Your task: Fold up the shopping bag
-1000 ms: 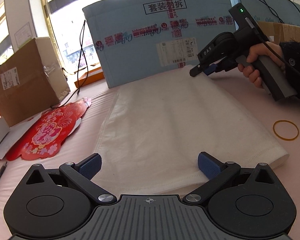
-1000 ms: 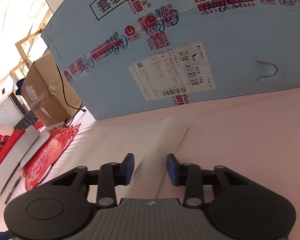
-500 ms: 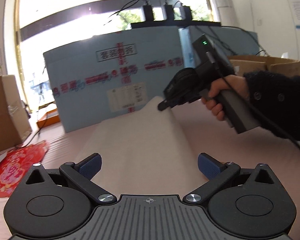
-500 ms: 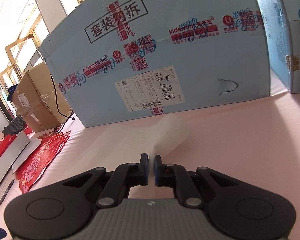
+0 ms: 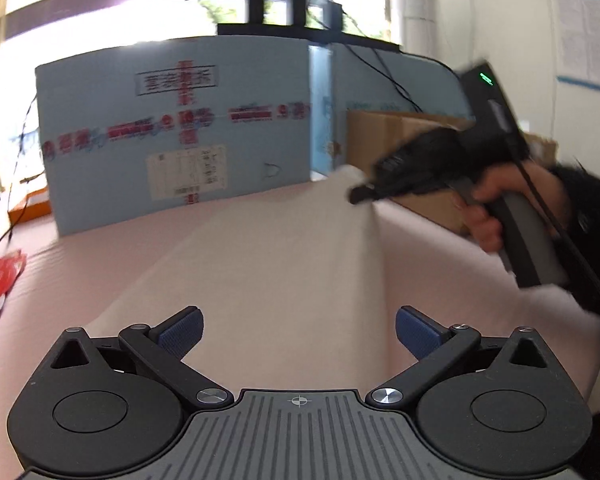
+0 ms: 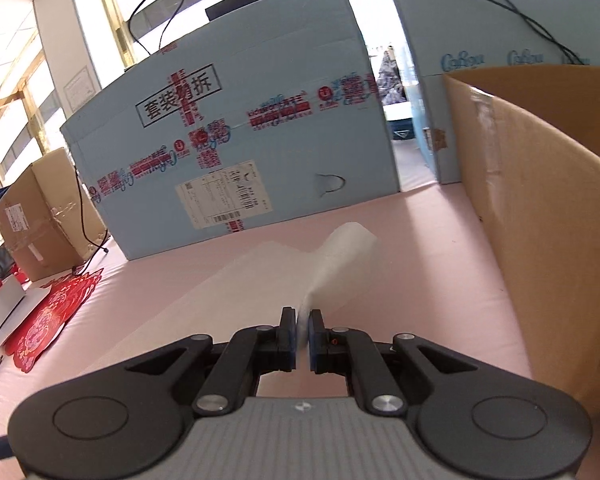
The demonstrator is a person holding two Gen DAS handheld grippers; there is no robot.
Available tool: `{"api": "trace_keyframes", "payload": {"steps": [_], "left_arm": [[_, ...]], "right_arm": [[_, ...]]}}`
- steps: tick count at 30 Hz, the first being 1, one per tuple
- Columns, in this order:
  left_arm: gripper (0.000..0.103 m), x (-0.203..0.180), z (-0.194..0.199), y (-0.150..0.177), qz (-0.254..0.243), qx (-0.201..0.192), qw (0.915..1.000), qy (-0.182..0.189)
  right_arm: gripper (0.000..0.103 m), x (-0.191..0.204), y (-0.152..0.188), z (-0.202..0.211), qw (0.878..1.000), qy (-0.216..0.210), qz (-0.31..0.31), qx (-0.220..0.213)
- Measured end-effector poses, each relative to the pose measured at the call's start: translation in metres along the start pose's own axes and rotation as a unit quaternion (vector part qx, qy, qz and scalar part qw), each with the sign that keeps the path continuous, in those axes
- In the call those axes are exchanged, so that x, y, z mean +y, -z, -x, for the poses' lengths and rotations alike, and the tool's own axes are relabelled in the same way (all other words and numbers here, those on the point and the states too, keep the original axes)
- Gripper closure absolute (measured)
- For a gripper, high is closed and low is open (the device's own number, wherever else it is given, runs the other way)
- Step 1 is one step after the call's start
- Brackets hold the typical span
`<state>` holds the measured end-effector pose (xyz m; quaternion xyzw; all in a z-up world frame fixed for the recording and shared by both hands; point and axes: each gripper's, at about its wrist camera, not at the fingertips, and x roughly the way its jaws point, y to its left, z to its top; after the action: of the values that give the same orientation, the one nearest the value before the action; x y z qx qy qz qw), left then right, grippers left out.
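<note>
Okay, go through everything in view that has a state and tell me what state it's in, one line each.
Shopping bag: white, one corner lifted off the pink table, the rest draped down.
Right hand-held gripper: shut on the shopping bag's corner.
Left hand-held gripper: open, holding nothing, the bag beyond its fingers.
Blue carton: upright, taped shut.
Brown box on the right: top flap open.
Red paper cutout: lying flat.

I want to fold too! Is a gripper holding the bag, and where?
The right gripper pinches the white shopping bag at its far corner, lifting it. The left gripper is open, holding nothing.
</note>
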<state>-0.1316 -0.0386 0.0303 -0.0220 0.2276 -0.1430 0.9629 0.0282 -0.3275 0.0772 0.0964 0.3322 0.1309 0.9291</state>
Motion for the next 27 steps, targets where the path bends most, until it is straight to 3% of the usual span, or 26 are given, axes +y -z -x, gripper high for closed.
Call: {"api": "trace_keyframes", "payload": {"steps": [2, 4, 5, 10, 11, 12, 18, 27], "left_arm": [[0.0, 0.022, 0.004, -0.001, 0.053, -0.002, 0.9966, -0.063], [0.001, 0.04, 0.002, 0.0, 0.089, 0.013, 0.9872, -0.132], [0.001, 0.045, -0.001, -0.001, 0.096, 0.021, 0.9852, -0.14], [0.023, 0.071, -0.028, -0.001, 0.123, 0.058, 0.9844, -0.111], [0.037, 0.07, -0.031, -0.003, 0.113, 0.06, 0.9854, -0.112], [0.062, 0.069, -0.033, -0.005, 0.103, 0.061, 0.9869, -0.108], [0.088, 0.076, -0.043, -0.011, 0.073, 0.071, 0.9894, -0.104], [0.093, 0.099, -0.091, -0.043, -0.01, 0.099, 0.9905, -0.095]], "right_arm": [[0.096, -0.009, 0.008, 0.008, 1.0, 0.012, -0.011, -0.001], [0.096, -0.017, 0.017, 0.014, 0.999, 0.018, -0.026, 0.004], [0.096, -0.019, 0.021, 0.016, 0.999, 0.018, -0.033, 0.008], [0.096, -0.026, 0.033, 0.022, 0.999, 0.016, -0.048, 0.015], [0.096, -0.026, 0.034, 0.023, 0.999, 0.015, -0.05, 0.016], [0.096, -0.027, 0.036, 0.024, 0.999, 0.014, -0.05, 0.017], [0.096, -0.028, 0.038, 0.032, 0.999, 0.009, -0.049, 0.018], [0.096, -0.021, 0.047, 0.043, 0.997, -0.036, -0.025, 0.062]]}}
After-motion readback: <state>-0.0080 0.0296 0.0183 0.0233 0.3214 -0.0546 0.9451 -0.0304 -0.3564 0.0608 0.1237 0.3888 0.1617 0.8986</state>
